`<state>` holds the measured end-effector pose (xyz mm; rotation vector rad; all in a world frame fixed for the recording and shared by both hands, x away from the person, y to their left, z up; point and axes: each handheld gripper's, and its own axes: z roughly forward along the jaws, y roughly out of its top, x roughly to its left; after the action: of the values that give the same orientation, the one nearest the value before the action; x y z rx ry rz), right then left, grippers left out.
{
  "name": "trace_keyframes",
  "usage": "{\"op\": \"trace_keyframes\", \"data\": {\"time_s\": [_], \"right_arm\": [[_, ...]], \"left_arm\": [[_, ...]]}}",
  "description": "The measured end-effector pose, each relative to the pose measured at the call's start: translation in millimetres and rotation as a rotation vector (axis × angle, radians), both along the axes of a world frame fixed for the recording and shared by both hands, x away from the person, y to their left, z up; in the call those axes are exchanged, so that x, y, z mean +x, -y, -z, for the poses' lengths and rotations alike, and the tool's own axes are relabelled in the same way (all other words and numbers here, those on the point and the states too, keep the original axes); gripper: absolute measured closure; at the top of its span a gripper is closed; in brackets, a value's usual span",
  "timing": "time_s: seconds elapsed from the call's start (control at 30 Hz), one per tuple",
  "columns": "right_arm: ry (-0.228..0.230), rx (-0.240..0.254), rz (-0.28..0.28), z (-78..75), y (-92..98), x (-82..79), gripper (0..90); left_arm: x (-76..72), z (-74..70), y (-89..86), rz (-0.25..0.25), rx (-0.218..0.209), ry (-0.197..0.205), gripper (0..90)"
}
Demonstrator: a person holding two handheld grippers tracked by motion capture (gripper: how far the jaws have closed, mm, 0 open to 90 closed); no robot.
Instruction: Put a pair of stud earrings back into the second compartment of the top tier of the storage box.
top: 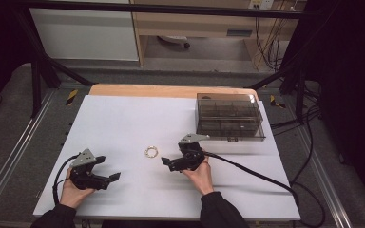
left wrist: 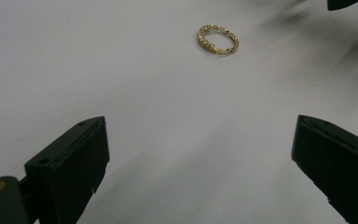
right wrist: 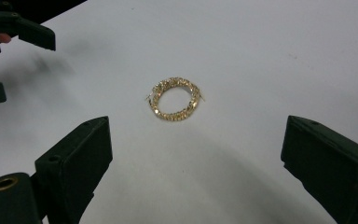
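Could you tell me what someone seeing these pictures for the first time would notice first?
Most likely the small gold ring, lying alone in the middle of the white table, apart from everything. The right gripper points at it from close by with open jaws, while the left gripper sits open near the table's front left. A smoky clear compartment box stands at the far right.
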<state>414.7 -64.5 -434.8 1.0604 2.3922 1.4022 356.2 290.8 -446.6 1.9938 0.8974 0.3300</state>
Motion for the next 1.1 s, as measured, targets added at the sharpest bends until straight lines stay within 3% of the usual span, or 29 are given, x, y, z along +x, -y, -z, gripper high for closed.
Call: {"op": "trace_keyframes", "data": {"time_s": [0.4, 0.6, 1.1], "right_arm": [[0.012, -0.025, -0.006, 2.4, -30.9, 24.1, 20.4], [-0.011, -0.031, -0.020, 11.0, -40.7, 38.1, 31.4], [-0.025, -0.083, -0.074, 22.4, -54.5, 52.9, 57.4]], "left_arm": [[0.0, 0.0, -0.3, 0.001, 0.000, 0.000, 4.0], [0.2, 0.4, 0.2, 0.001, -0.001, -0.002, 4.0], [0.0, 0.3, 0.5, 0.004, 0.000, -0.002, 4.3]]}}
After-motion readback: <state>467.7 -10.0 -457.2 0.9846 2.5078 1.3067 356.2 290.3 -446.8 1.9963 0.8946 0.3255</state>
